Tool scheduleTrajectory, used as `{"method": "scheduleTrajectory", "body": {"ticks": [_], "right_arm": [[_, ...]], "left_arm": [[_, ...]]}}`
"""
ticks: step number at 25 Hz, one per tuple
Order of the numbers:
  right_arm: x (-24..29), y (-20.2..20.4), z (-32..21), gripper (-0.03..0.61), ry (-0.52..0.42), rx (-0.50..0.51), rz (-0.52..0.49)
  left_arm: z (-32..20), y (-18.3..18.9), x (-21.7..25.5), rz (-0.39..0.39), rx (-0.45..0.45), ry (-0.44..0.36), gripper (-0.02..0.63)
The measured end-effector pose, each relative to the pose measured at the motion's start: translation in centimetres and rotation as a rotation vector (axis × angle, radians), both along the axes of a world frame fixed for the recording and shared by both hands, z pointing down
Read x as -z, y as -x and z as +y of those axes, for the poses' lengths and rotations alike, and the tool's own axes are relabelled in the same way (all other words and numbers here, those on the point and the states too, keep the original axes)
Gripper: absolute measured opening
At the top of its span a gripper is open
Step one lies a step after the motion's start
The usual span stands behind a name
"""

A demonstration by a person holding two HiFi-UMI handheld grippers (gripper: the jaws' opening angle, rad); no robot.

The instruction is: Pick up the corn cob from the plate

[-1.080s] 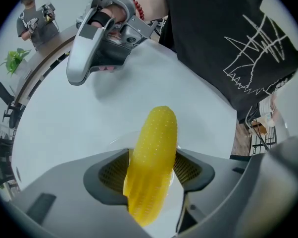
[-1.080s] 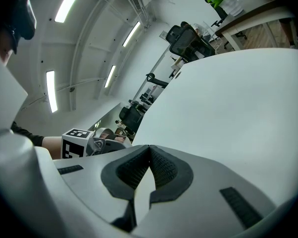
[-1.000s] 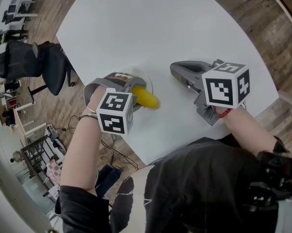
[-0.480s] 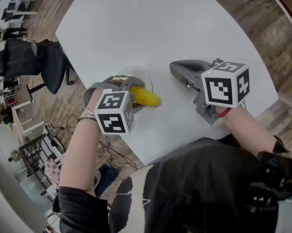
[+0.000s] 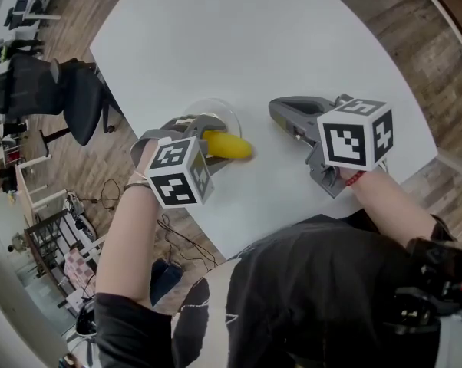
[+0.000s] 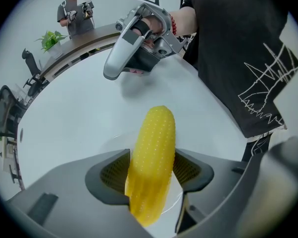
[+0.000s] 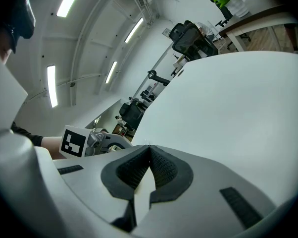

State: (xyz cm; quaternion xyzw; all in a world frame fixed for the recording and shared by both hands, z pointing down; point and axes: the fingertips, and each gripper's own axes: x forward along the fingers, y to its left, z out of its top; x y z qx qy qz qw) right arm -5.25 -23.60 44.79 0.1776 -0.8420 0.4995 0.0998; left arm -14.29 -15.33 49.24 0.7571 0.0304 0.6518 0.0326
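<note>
One corn cob [image 5: 229,146], one clear plate [image 5: 225,113], two grippers and one white round desk [image 5: 254,44] are showing. The cob is lying on the plate, toward its 4 o'clock side, with its free end pointing to 3 o'clock in the head view.

The left gripper [image 6: 150,170] is pointing down over the cob. Its jaws are standing wide and closing in, with the cob between them and a ribbed pad just beside each flank. The cob is not yet clamped and is resting on the plate.

The right gripper [image 7: 148,150] is lying near the desk at 3 o'clock from the plate, well apart from it. Its jaws are together, the pad tips are meeting and nothing is sitting between them.

Each gripper is carrying one marker cube, two in all [image 5: 181,173] [image 5: 356,135]. One dark office chair [image 5: 62,98] is standing off the desk at 9 o'clock from the plate. One person [image 6: 75,14] and one green plant [image 6: 51,38] are showing far back in the left gripper view.

In the head view the left gripper is covering the cob's 9 o'clock end and the plate's near rim. The rest of that rim is showing only faintly through the glass. In the left gripper view the gripper's body is cutting off the cob's near end. The right hand is mostly sitting behind its cube.
</note>
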Motion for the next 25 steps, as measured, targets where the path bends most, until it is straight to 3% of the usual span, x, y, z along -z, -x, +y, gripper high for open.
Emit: {"method": "scheduleTrajectory", "body": {"ticks": [10,18,21,25], "right_arm": [[1.3,0.7,1.9,0.014,-0.045,0.028,0.017],[2.9,2.0,3.6,0.014,-0.085,0.066,0.026],[3.8,2.8,5.2,0.014,-0.107,0.083,0.034],[5.0,3.4,7.3,0.014,-0.13,0.098,0.041]], "left_arm": [[-0.1,0.2,0.5,0.088,0.153,-0.157,0.267],[-0.6,1.1,3.0,0.244,0.381,-0.416,0.267],[-0.4,2.2,4.9,0.325,0.532,-0.506,0.267],[0.5,3.2,8.4,0.52,0.817,-0.574,0.267]]}}
